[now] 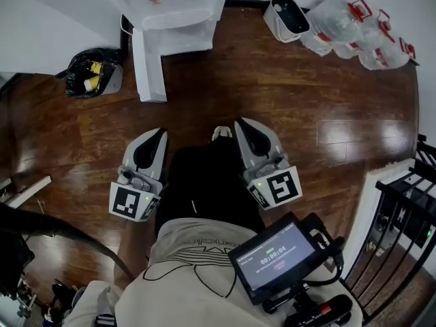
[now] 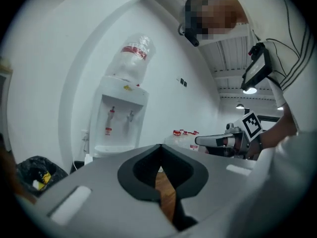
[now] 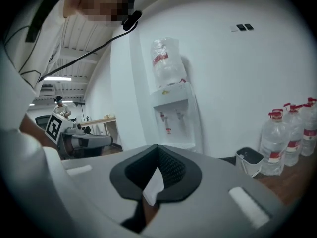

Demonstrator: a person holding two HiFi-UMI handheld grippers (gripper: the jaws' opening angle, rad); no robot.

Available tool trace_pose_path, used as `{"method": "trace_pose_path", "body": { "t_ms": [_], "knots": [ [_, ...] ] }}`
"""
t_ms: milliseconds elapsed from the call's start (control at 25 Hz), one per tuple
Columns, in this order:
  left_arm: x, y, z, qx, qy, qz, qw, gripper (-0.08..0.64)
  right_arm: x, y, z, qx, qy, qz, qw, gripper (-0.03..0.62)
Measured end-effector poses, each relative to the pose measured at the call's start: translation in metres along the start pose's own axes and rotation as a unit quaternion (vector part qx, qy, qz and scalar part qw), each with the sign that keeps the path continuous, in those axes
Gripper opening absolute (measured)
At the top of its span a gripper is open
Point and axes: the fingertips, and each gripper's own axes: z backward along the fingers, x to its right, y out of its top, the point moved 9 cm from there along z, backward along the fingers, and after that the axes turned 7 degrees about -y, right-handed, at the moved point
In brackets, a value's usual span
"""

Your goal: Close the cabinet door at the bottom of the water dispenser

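Head view, water dispenser (image 1: 170, 9): white, at the top middle of the frame, against the wall.
Head view, cabinet door (image 1: 150, 70): open; it stands out from the dispenser's bottom over the wooden floor (image 1: 286, 94), just under the dispenser's left side.
Head view, left claw (image 1: 154, 140): lower left of centre, well apart from the door, pointing up the frame.
Head view, right claw (image 1: 246, 129): lower right of centre, beside the person's dark trousers.
Head view, other things: black rubbish bag (image 1: 92, 73) at upper left; white bin (image 1: 289, 19) and water bottles (image 1: 354, 33) at upper right; small screen (image 1: 279, 254) at lower right.
Left gripper view, left claw: tips meet, nothing is between them; only floor shows through the gap behind.
Left gripper view, dispenser: left of centre, with an inverted bottle (image 2: 131, 58) on top; the door is hidden behind the claw.
Right gripper view, right claw: tips together, holding nothing.
Right gripper view, dispenser: in the middle, above the claw; bin and bottles at the right edge.
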Motion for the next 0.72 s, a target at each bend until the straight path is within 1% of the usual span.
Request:
{"method": "trace_pose_path", "body": {
  "t_ms": [160, 280, 360, 400, 440, 520, 560, 600, 720],
  "knots": [
    [-0.031, -0.046, -0.015, 0.0, 0.009, -0.016, 0.9998, 0.019, 0.013, -0.036, -0.032, 0.015, 0.009, 0.023, 1.0, 0.003],
    [-0.048, -0.084, -0.029, 0.003, 0.025, -0.011, 0.9996, 0.018, 0.04, -0.063, -0.047, 0.034, -0.004, 0.008, 0.999, 0.003],
    [-0.054, -0.106, -0.04, -0.004, 0.027, -0.024, 0.9993, 0.018, 0.055, -0.08, -0.056, 0.043, -0.015, -0.005, 0.999, 0.002],
    [-0.055, -0.116, -0.046, -0.006, 0.022, -0.036, 0.9991, 0.018, 0.06, -0.087, -0.059, 0.048, -0.021, 0.0, 0.999, 0.003],
    [-0.055, -0.124, -0.051, -0.004, 0.014, -0.045, 0.9989, 0.018, 0.065, -0.093, -0.062, 0.053, -0.028, 0.016, 0.998, 0.003],
    [-0.056, -0.142, -0.061, 0.005, -0.002, -0.054, 0.9985, 0.018, 0.077, -0.103, -0.063, 0.06, -0.047, 0.065, 0.995, 0.003],
    [-0.058, -0.15, -0.065, 0.008, -0.004, -0.057, 0.9983, 0.018, 0.083, -0.109, -0.063, 0.062, -0.055, 0.075, 0.994, 0.003],
    [-0.062, -0.158, -0.069, 0.011, -0.004, -0.06, 0.9981, 0.018, 0.089, -0.114, -0.064, 0.066, -0.059, 0.07, 0.994, 0.003],
    [-0.076, -0.171, -0.073, 0.022, 0.008, -0.071, 0.9972, 0.019, 0.099, -0.134, -0.07, 0.072, -0.049, 0.029, 0.996, 0.003]
  ]
}}
